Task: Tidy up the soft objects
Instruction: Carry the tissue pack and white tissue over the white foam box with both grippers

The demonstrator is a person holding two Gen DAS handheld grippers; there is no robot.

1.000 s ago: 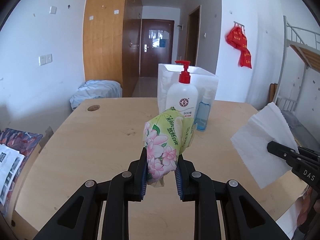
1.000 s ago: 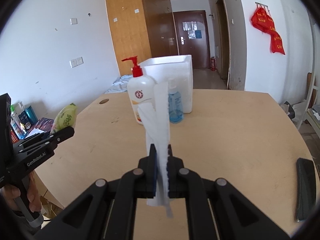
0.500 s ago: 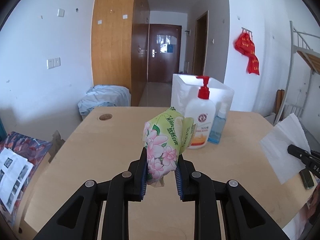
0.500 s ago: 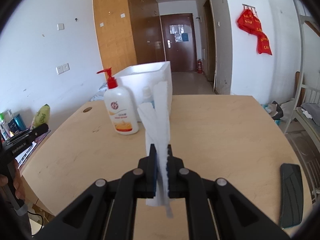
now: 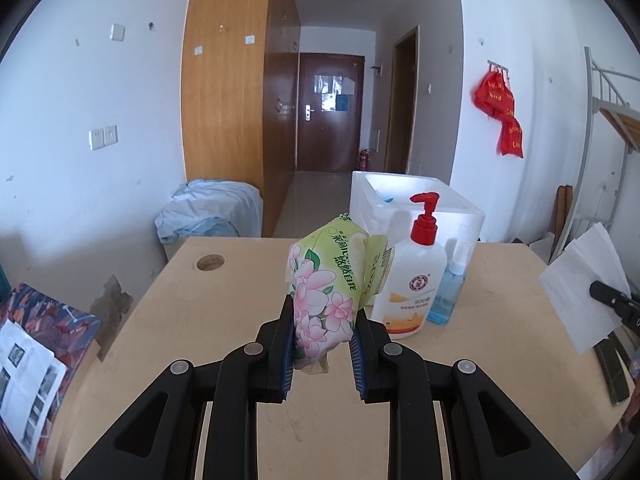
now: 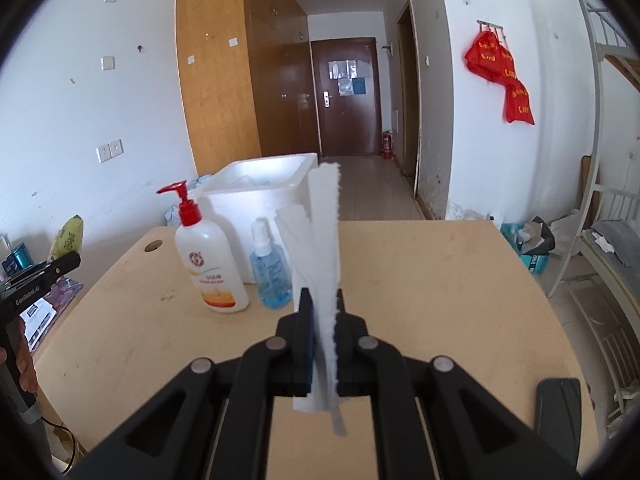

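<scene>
My left gripper (image 5: 322,320) is shut on a soft green tissue pack (image 5: 328,280) printed with pink flowers, held upright above the near part of the wooden table (image 5: 240,300). In the right wrist view that same tissue pack (image 6: 69,236) shows at the far left, above the left gripper (image 6: 60,266). My right gripper (image 6: 323,312) is shut on a white paper tissue (image 6: 322,240) that stands on edge between its pads. The same paper tissue (image 5: 580,292) appears at the right edge of the left wrist view. A white foam box (image 5: 400,196) stands open-topped at the table's far side.
A white pump bottle (image 5: 412,280) with a red top and a small blue spray bottle (image 5: 450,284) stand in front of the foam box. A black phone (image 6: 558,412) lies near the table's right edge. A cable hole (image 5: 210,262) sits at the far left corner. Printed papers (image 5: 24,380) lie left of the table.
Both grippers have drawn back from the foam box and bottles and risen a little, so these look smaller and farther. Each grip is unchanged.
</scene>
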